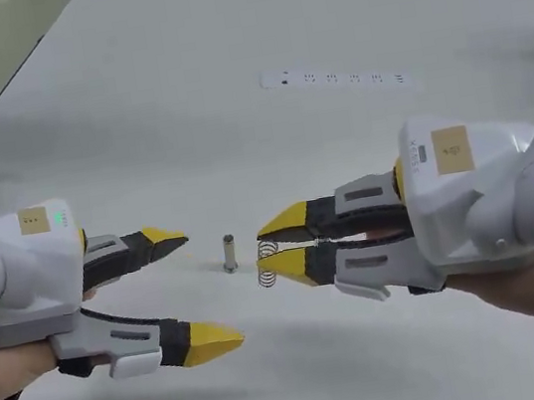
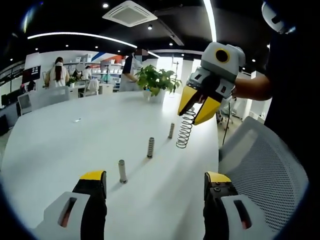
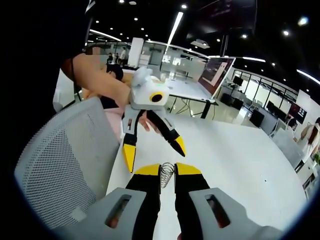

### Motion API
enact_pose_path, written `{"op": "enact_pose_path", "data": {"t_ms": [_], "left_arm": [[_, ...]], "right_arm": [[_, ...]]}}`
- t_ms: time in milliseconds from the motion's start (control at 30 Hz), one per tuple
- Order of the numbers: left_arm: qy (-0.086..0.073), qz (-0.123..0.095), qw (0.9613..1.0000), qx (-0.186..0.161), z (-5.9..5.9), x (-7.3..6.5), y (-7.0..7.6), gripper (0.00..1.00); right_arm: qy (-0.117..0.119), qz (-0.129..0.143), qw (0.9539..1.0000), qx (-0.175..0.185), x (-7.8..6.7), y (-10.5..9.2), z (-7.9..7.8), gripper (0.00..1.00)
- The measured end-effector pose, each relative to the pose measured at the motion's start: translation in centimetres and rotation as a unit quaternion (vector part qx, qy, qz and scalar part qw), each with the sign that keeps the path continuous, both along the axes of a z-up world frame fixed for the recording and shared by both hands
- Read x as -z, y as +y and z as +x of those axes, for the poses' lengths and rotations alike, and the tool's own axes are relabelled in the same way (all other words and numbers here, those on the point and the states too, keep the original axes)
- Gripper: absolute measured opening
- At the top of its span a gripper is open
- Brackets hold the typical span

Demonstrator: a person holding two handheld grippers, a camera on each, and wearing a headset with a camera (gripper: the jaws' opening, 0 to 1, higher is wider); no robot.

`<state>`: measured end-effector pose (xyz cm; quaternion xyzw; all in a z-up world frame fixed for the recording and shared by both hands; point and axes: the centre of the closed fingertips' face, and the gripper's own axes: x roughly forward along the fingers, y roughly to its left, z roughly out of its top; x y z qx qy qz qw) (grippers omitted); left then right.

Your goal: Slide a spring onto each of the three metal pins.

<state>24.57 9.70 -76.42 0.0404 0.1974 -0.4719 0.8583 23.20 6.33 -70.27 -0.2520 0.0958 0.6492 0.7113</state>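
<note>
Head view: the right yellow-tipped grey gripper (image 1: 266, 248) is noted almost shut, with a coiled steel wire spring (image 1: 268, 276) pinched by its top. The left gripper (image 1: 212, 289) is held wide open, empty. A short bare metal pin (image 1: 229, 253) stands just beside the spring, at its 9 o'clock. Left gripper view: the middle pin (image 2: 150, 147) and far pin (image 2: 171, 130) appear already sleeved. Right gripper view: the coil is nipped between the tips; it should be hung plumb over the bare pin before release. The yellow sticker (image 1: 453, 149) cannot be read.

Three pins upright in a row on worktop (image 2: 65, 145): nearest pin (image 2: 122, 171) bare; middle pin (image 2: 150, 147) and far pin (image 2: 171, 130) each sleeved with a spring. One loose spring (image 2: 185, 130) (silver, slightly curved) hangs pinched in right gripper (image 2: 194, 111).
</note>
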Motion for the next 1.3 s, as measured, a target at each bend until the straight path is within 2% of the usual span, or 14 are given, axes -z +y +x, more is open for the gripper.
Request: {"op": "enact_pose_path", "data": {"t_ms": [100,200,467,567,733,1000,1300], "left_arm": [[-0.005,0.001,0.9999,-0.01,0.2,0.0,0.7,0.81],[-0.006,-0.001,0.9997,-0.025,0.6,0.1,1.2,0.9],[-0.02,-0.007,0.9991,-0.038,1.3,-0.5,2.0,0.96],[-0.025,-0.004,0.9989,-0.039,1.5,-0.5,2.2,0.98],[-0.025,0.002,0.9991,-0.033,1.5,-0.4,2.3,0.98],[-0.023,-0.004,0.9989,-0.042,1.7,-0.7,2.5,0.97],[-0.019,-0.003,0.9987,-0.047,1.5,-0.4,2.7,0.97]], "right_arm": [[0.001,-0.001,1.0,0.003,0.1,-0.2,0.1,0.07],[0.0,-0.003,1.0,0.006,0.1,-0.3,0.4,0.07],[0.001,-0.007,0.9998,0.017,0.5,-0.8,1.0,0.07],[0.002,-0.01,0.9998,0.019,0.8,-1.0,1.1,0.07],[0.001,-0.012,0.9997,0.022,1.0,-1.3,1.2,0.07],[-0.001,-0.012,0.9995,0.03,1.1,-1.3,2.0,0.07],[-0.025,-0.028,0.9991,0.017,1.4,-0.2,2.9,0.07]]}}
